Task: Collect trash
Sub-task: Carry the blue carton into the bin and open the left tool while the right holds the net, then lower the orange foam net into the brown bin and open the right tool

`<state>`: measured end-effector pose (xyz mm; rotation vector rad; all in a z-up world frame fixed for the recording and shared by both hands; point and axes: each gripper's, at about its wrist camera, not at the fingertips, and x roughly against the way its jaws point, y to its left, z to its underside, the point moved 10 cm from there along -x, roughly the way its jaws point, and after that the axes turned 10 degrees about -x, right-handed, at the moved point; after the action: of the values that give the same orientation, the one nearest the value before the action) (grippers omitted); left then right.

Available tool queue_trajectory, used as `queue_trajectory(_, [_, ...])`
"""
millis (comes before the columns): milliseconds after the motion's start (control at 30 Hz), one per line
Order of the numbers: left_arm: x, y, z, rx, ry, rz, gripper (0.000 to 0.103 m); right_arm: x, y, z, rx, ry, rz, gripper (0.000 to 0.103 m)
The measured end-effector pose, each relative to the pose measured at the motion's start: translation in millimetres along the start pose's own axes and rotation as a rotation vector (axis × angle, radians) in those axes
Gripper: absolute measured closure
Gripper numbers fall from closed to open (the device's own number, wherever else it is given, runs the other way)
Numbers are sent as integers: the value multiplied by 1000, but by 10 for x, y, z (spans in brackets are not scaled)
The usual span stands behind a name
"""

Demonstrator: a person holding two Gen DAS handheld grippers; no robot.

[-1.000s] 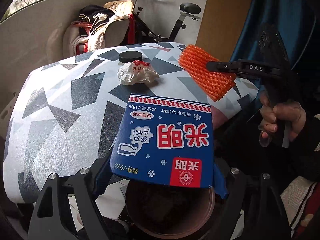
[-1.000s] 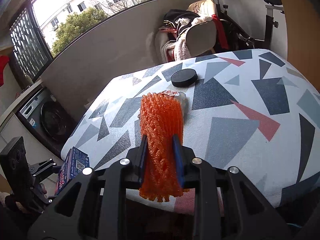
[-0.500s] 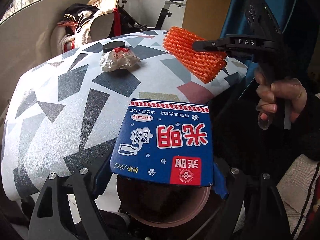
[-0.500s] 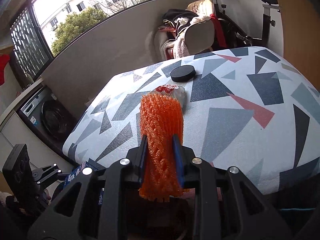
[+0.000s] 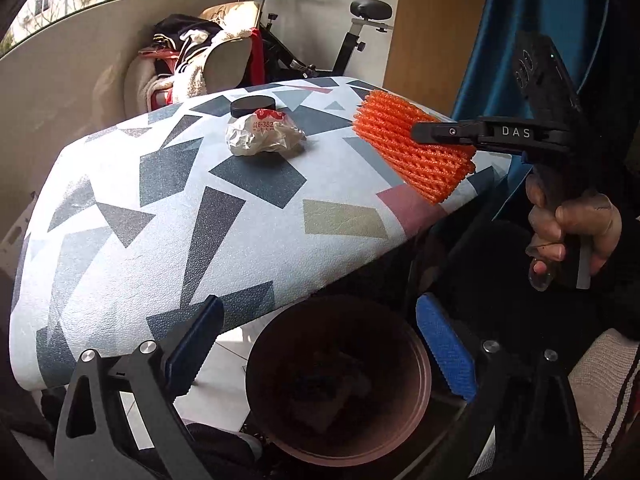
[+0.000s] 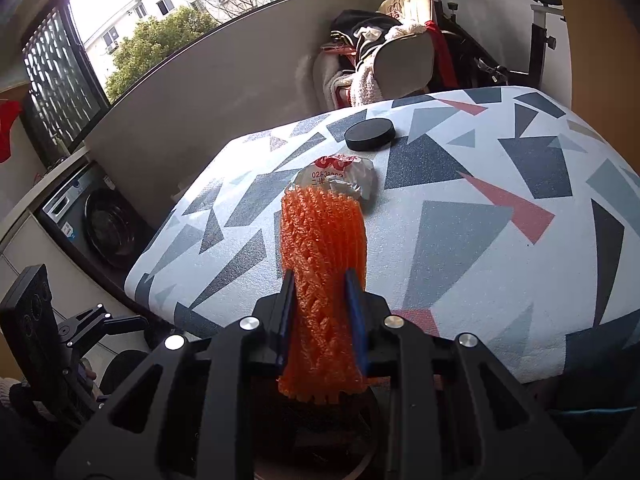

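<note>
The orange foam net [image 6: 323,280] is squeezed between the two fingers of the right claw [image 6: 320,312]. It hangs in the air over the near edge of the desk [image 6: 500,248], and most of it sticks out past the fingers. The brown bin [image 5: 340,388] sits on the floor, right under the left claw [image 5: 320,344]. The left claw is spread wide and holds nothing.

The net is soft and squishy. I think it could slip out if the claw lets go too soon, and then it would land on the desk or the floor, not in the bin. In the right claw's view only a bit of the bin rim shows below the net, so it is hard to tell if the net is right over the hole.

The two claws are near each other over the bin, so they could bump.

A crumpled wrapper [image 5: 262,138] lies on the desk, and a black round lid [image 5: 253,106] sits just behind it. The long net could brush the wrapper if it swings that way.
</note>
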<state>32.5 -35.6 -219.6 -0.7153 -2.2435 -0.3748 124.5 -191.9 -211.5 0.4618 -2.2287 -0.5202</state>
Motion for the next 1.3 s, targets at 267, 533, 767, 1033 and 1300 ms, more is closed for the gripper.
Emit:
queue_trajectory(267, [212, 283, 25, 97, -86, -76, 7, -49, 179, 380, 81, 67, -14, 76])
queue_trajectory(533, [264, 473, 168, 200, -135, -116, 6, -170, 413, 857, 169, 178, -48, 75])
queue_trajectory(767, [200, 526, 221, 235, -116, -121, 6, -259, 489, 999, 213, 217, -44, 75])
queue_trajectory(1033, [161, 529, 244, 242, -106, -121, 6, -286, 508, 1054, 230, 237, -45, 72])
queue_trajectory(1300, [165, 590, 274, 276, -107, -120, 6, -293, 503, 1061, 233, 242, -37, 66])
